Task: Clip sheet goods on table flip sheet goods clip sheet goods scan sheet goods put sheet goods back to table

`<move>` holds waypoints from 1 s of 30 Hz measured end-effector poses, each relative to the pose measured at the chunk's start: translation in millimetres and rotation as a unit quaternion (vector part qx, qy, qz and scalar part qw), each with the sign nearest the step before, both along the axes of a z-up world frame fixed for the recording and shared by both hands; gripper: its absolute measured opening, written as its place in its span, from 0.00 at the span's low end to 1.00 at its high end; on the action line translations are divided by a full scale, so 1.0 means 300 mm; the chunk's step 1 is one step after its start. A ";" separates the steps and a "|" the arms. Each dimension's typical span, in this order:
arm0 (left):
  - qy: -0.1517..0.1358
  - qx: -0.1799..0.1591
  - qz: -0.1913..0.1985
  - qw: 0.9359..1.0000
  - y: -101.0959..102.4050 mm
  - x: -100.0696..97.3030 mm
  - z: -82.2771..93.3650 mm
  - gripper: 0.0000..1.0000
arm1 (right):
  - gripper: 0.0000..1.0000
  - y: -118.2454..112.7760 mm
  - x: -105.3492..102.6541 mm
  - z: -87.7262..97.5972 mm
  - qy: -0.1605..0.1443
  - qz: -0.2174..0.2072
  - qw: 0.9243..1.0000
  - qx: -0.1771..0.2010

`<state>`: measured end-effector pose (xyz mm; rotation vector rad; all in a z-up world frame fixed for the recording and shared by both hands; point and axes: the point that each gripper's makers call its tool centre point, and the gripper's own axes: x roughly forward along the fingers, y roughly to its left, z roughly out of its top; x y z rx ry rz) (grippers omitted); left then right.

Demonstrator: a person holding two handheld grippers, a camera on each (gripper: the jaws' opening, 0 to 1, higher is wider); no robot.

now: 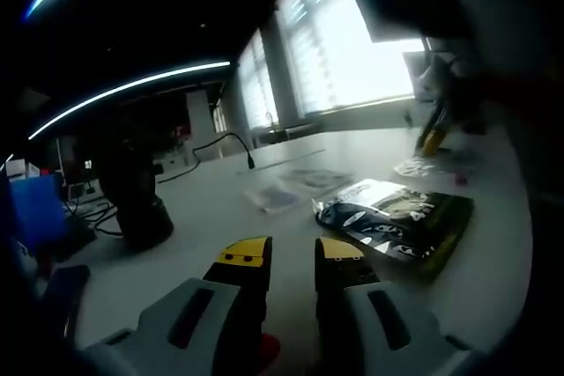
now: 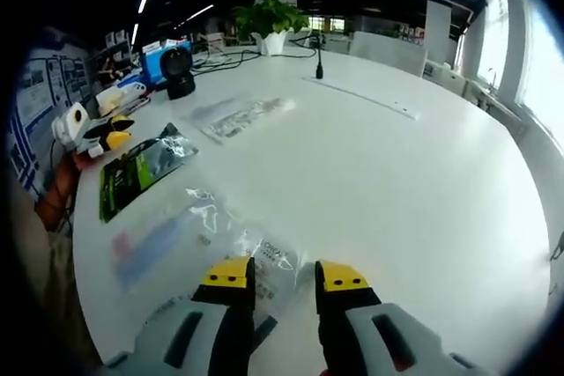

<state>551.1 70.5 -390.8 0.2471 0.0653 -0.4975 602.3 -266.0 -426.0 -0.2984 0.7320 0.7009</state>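
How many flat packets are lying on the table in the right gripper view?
4: a dark green packet at left, a clear packet farther back, a clear one below the green, and another at the right tongs. Glare may hide others.

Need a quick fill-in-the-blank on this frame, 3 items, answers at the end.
1. In the left gripper view, the dark foil packet lies flat on the white ____.
2. The right gripper hovers over a ____ plastic bag.
3. The left gripper has its fingers ____, holding nothing.

Answers: table; clear; open
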 end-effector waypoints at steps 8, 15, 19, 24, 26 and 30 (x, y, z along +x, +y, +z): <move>0.000 0.000 0.000 1.000 0.001 0.000 0.000 0.13 | 0.13 0.022 -0.013 0.008 -0.010 0.025 0.999 -0.017; 0.000 0.000 -0.002 1.000 0.000 0.000 0.000 0.13 | 0.04 0.048 -0.028 0.012 -0.026 0.054 0.997 -0.041; 0.000 -0.001 -0.001 1.000 0.000 0.001 0.000 0.13 | 0.02 0.054 -0.030 0.012 -0.028 0.064 0.996 -0.052; 0.000 0.000 -0.001 1.000 0.000 0.001 -0.001 0.13 | 0.01 0.055 -0.030 0.012 -0.032 0.071 0.995 -0.058; 0.000 0.000 -0.002 1.000 0.000 0.001 -0.001 0.13 | 0.01 0.053 -0.029 0.012 -0.032 0.071 0.996 -0.054; 0.000 0.001 -0.002 1.000 -0.001 0.000 -0.001 0.13 | 0.01 0.054 -0.029 0.012 -0.033 0.072 0.995 -0.055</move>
